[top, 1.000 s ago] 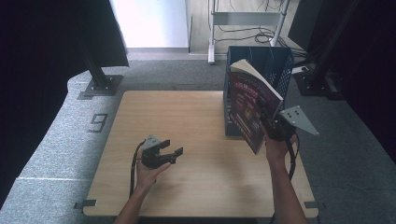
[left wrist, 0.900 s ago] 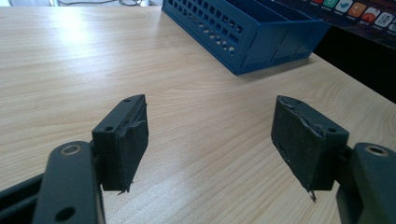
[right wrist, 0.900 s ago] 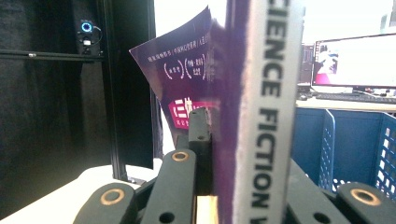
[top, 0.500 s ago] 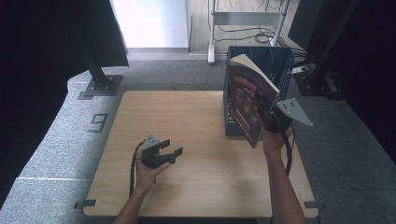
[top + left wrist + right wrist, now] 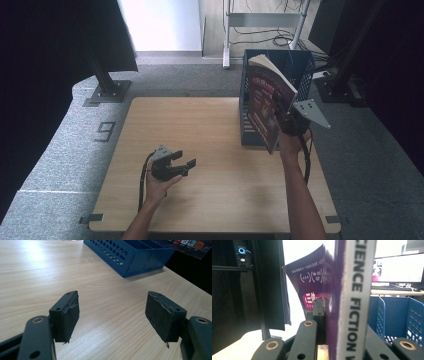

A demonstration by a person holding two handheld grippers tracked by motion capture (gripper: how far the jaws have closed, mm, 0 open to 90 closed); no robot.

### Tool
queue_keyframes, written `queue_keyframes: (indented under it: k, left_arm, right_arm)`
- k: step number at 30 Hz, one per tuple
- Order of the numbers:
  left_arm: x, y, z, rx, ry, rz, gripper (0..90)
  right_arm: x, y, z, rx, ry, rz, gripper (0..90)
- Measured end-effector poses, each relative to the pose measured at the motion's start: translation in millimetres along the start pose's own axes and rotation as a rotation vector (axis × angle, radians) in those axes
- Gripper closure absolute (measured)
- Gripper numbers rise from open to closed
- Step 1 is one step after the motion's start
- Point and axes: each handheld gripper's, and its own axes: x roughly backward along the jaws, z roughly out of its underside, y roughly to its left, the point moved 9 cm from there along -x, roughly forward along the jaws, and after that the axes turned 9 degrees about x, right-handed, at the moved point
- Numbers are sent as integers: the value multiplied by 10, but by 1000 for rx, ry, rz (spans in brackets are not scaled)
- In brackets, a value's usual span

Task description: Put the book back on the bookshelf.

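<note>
A purple paperback book [image 5: 265, 102] stands upright in the air, pinched at its spine by my right gripper [image 5: 286, 116], just in front of and above a blue slotted crate [image 5: 300, 70]. In the right gripper view the book's white spine [image 5: 358, 297] reads "science fiction" and runs up between the two black jaws, which press on it. My left gripper [image 5: 181, 161] rests low over the wooden table [image 5: 200, 125] at the front left, jaws wide apart with nothing between its pads [image 5: 68, 312].
The blue crate [image 5: 135, 255] stands on the table's right rear part. Beyond the table lie grey carpet, a black stand foot [image 5: 107, 90] at the far left and a white metal rack [image 5: 260, 20] at the back. Dark curtains flank both sides.
My right gripper has carried the book a little further back toward the crate. The left gripper has stayed where it was.
</note>
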Motion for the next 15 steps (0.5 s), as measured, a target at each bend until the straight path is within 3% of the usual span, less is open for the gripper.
queue_keyframes:
  k: [15]
  left_arm:
    - [52,42,40,7,5,-14,273]
  right_arm:
    - [-214,-42,77,3,3,20,810]
